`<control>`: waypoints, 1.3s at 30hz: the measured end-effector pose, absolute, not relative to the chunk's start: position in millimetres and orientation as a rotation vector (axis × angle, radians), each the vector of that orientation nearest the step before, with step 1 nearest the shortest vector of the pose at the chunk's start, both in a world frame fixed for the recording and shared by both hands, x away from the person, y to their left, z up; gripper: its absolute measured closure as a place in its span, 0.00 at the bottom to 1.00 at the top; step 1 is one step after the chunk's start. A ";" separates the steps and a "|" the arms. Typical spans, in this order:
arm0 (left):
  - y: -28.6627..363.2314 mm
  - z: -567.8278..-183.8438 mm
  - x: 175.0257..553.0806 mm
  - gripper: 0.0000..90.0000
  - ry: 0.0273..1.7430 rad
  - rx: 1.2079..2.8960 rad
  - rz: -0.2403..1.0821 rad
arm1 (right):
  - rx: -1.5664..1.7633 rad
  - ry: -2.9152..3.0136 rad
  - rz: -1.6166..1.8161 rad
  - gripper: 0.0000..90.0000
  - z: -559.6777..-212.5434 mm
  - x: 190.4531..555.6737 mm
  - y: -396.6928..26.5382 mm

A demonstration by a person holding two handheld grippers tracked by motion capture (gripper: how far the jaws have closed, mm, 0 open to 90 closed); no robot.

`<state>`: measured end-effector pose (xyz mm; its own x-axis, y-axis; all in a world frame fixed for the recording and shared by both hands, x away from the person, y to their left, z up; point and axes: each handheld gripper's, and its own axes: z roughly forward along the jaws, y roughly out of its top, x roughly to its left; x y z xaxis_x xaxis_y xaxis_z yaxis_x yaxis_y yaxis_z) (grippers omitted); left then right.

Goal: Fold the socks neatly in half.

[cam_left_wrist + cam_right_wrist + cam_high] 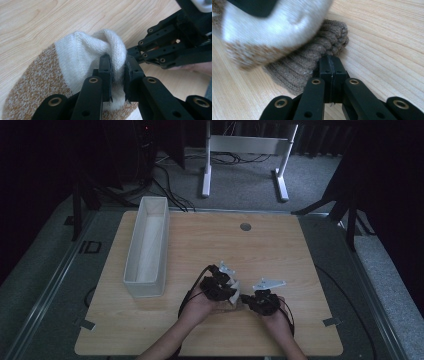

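We've got the L gripper (117,75) clamped on the sock (82,62), near centre of table (280,250); R gripper (329,72) jaws together beside cuff (322,47). Thin pinch may slip, knit could snag.

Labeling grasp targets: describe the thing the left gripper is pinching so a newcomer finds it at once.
On the wooden table, look at the near edge, right of the long white bin, where the two hands meet. The left gripper pinches a fold of a knit sock there. It is cream with a speckled tan band, unlike the plain brown ribbed knit at the right gripper.
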<state>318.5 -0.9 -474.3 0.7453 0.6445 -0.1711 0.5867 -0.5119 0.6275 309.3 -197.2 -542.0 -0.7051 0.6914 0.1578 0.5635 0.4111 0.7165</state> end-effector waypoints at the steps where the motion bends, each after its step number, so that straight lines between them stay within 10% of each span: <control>1: -2.5 -476.4 318.7 0.88 0.926 2.255 0.113 | 1.124 2.499 1.171 1.00 -542.1 309.3 -197.3; 16: -3.3 -484.0 316.8 0.69 0.870 2.251 0.057 | 1.142 2.425 1.216 0.97 -523.5 308.5 -215.4; 39: 79.2 -475.3 303.6 0.68 0.968 2.176 0.143 | 1.040 2.433 1.309 0.74 -490.8 313.1 -177.2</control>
<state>303.6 79.2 -475.3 0.7091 0.6807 -0.1837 0.5984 -0.4434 0.6673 313.1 -177.2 -490.8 -0.7360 0.6591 0.1546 0.4924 0.3644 0.7904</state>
